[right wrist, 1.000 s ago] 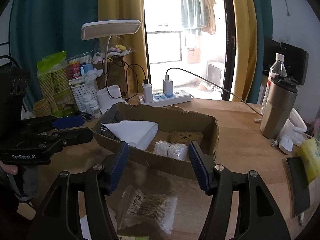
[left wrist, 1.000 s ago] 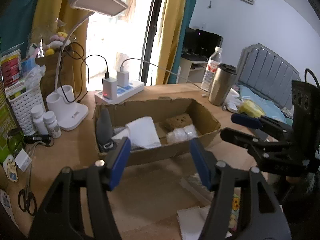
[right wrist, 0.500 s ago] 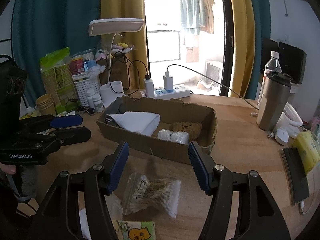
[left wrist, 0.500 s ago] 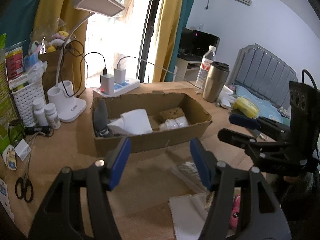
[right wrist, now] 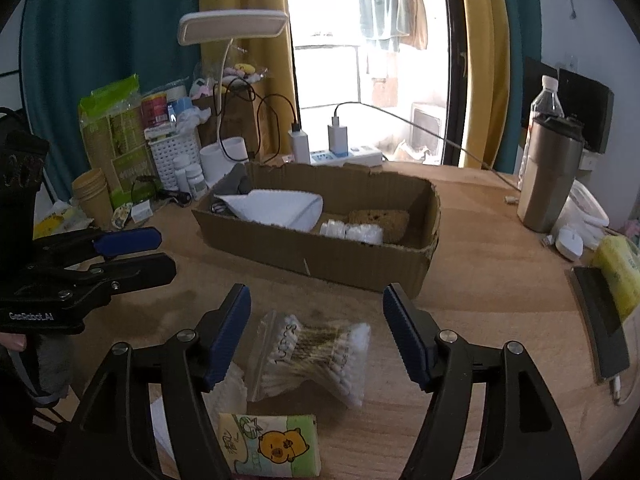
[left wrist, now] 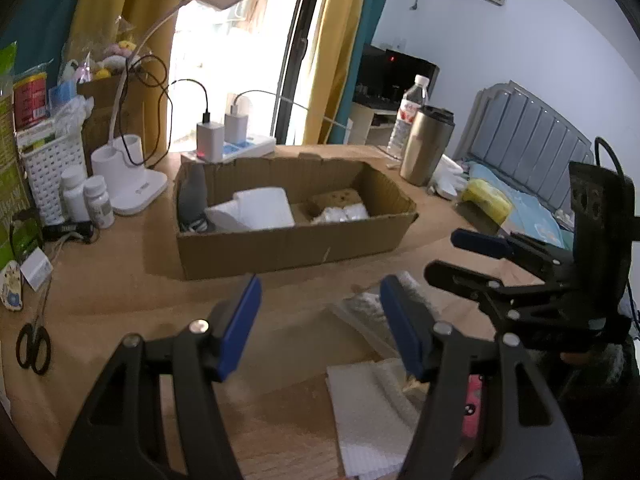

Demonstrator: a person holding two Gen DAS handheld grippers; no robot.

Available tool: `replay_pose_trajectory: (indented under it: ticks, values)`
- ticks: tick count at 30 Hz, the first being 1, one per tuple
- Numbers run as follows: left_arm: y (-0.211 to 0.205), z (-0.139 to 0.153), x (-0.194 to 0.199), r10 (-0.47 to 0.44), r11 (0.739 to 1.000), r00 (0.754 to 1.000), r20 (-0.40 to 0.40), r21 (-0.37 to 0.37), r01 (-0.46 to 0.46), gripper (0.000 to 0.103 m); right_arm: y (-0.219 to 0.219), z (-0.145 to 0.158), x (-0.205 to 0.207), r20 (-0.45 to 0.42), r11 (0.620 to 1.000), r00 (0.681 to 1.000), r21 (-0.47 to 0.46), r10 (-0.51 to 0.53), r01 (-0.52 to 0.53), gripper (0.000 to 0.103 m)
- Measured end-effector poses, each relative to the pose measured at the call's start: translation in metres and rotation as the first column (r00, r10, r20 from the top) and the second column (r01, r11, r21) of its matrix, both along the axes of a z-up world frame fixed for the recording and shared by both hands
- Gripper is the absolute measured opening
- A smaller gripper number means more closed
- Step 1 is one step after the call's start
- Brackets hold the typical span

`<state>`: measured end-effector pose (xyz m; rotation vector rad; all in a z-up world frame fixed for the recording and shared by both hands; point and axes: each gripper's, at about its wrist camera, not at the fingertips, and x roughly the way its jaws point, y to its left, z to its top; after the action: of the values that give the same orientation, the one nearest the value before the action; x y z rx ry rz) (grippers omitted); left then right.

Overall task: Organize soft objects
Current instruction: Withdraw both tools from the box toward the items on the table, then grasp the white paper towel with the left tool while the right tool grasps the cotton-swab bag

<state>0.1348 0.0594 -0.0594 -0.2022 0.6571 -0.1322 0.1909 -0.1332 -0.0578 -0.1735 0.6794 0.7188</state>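
Both empty, the left gripper (left wrist: 320, 320) part-open and the right gripper (right wrist: 316, 328), its jaws just widening, frame the cotton-swab bag (right wrist: 312, 354) at lower centre: next, judged, descend and clamp for the cardboard box (right wrist: 320, 256).

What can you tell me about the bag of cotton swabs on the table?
The bag of cotton swabs is a clear, crinkled plastic pouch packed with white-tipped sticks. It lies flat on the wooden table, in front of the cardboard box and apart from it. The open right gripper frames it without touching. A tissue pack lies just below it in the picture.
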Motion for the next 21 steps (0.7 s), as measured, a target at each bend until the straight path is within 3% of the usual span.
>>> replay_pose_trajectory:
  ticks: [21]
  values:
    - [0.004,-0.030,0.000,0.008,0.999,0.997,-0.076,-0.033,-0.010,0.064,0.017,-0.048,0.018,-0.168,0.991,0.986,-0.127,0.013,-0.035,0.073]
